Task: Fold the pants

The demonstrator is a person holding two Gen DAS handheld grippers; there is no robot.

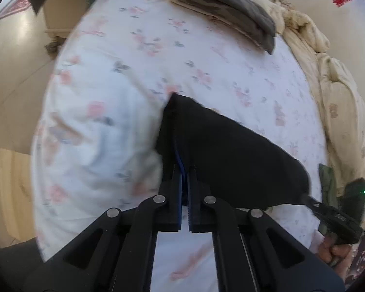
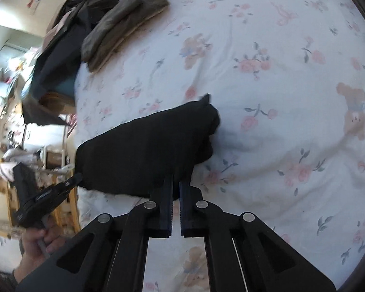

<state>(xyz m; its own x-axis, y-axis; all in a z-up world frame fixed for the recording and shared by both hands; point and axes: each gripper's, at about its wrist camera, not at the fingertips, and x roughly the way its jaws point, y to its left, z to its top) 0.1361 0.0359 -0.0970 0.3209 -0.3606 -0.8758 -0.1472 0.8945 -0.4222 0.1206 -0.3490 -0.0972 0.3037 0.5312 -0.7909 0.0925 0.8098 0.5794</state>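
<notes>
Black pants (image 1: 231, 155) hang bunched and stretched between my two grippers above the floral bed sheet (image 1: 104, 126). In the left wrist view my left gripper (image 1: 183, 168) is shut on one end of the fabric, its tips buried in the cloth. The right gripper (image 1: 307, 197) pinches the other end at the lower right, a hand (image 1: 333, 248) under it. From the right wrist camera the right gripper (image 2: 176, 181) is shut on the pants (image 2: 146, 150). The left gripper (image 2: 77, 178) bites the far end at the left.
Folded grey-brown pants (image 1: 231, 7) (image 2: 124, 22) lie at the far side of the bed. A crumpled cream quilt (image 1: 328, 77) runs along the right edge. Dark clothes (image 2: 58, 56) are heaped beyond the bed's corner, with cluttered furniture (image 2: 17, 126) beside it.
</notes>
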